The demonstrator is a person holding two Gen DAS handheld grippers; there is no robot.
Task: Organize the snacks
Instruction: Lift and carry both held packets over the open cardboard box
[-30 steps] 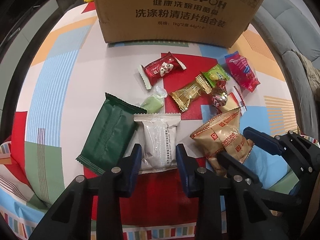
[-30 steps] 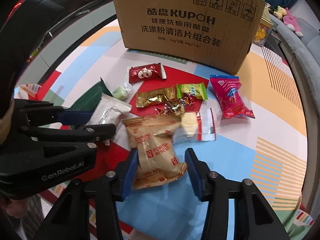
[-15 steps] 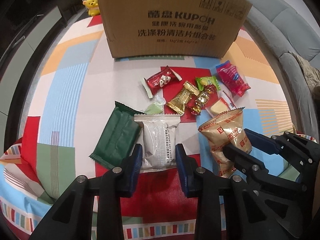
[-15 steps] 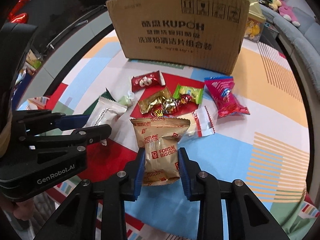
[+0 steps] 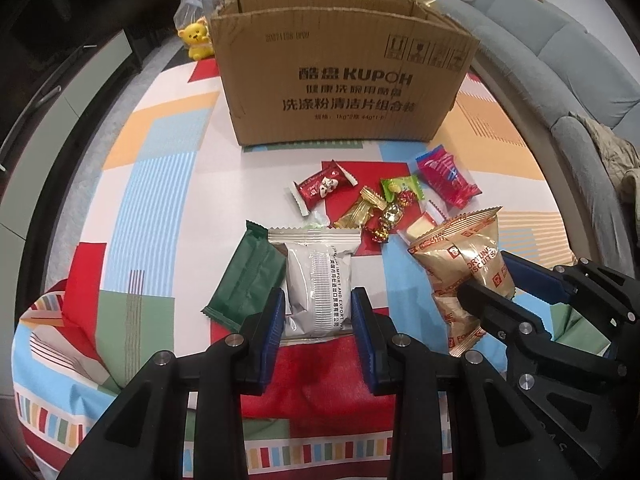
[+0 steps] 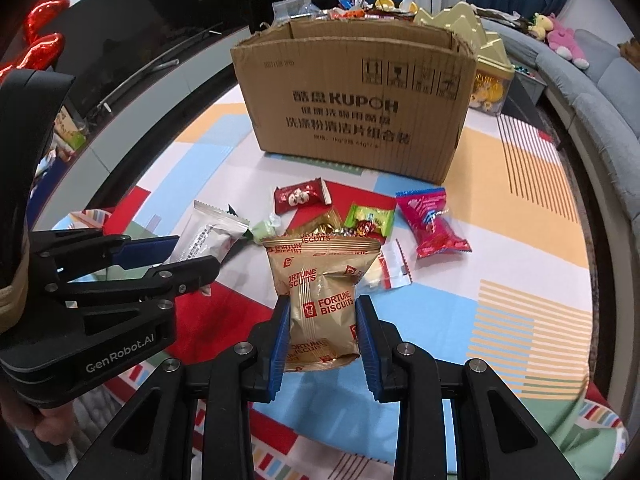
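Right wrist: biscuit packet (image 6: pixel 323 300) upright, lengthwise

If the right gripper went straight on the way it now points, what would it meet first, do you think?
Probably the clear-wrapped snack behind the Fortune Biscuits bag that the right gripper holds, with the cardboard box further beyond; depth is unclear.
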